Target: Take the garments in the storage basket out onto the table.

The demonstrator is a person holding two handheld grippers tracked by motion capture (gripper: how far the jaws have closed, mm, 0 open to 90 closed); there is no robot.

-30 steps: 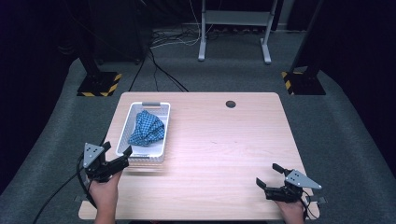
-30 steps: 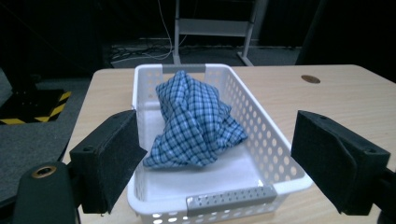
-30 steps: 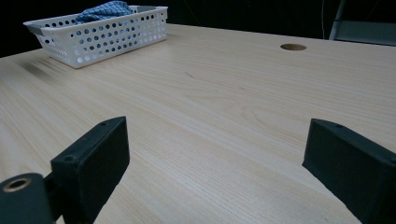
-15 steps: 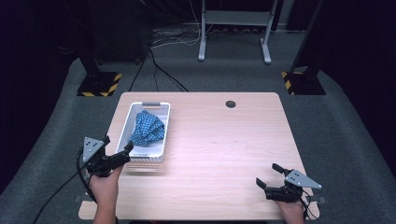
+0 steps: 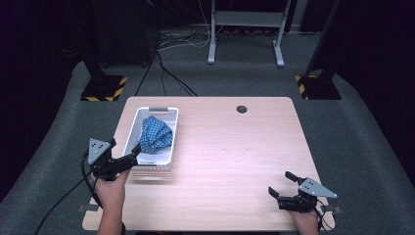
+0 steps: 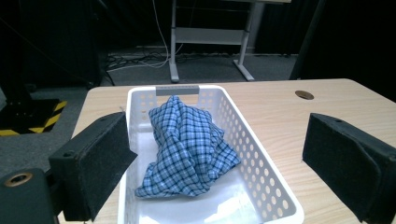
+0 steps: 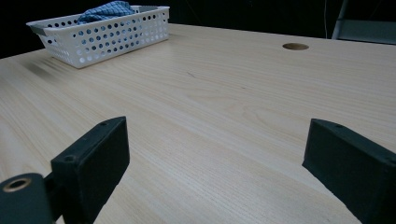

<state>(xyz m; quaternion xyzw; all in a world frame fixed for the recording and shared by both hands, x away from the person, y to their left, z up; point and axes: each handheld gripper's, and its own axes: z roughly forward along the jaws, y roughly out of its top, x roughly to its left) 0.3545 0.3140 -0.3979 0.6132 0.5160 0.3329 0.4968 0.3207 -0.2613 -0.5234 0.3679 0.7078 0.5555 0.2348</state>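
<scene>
You're in a lab-like recording space: beyond the tabletop (image 5: 210, 147), black curtains, hazard-striped stand bases (image 5: 104, 91), loose cables (image 5: 171, 78) on grey carpet.

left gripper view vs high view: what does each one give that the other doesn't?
Left gripper view alone: the inside faces of the left gripper pads, spread wide with nothing between them, and the folds of the blue checked cloth up close.

High view alone: the right gripper, open at the wooden table's near right corner, the person's forearms, and the black-and-yellow striped stand feet on the grey floor.

Both: the cloth bunched inside the white perforated plastic basket, the round hole in the tabletop, and the grey metal frame behind the table.
</scene>
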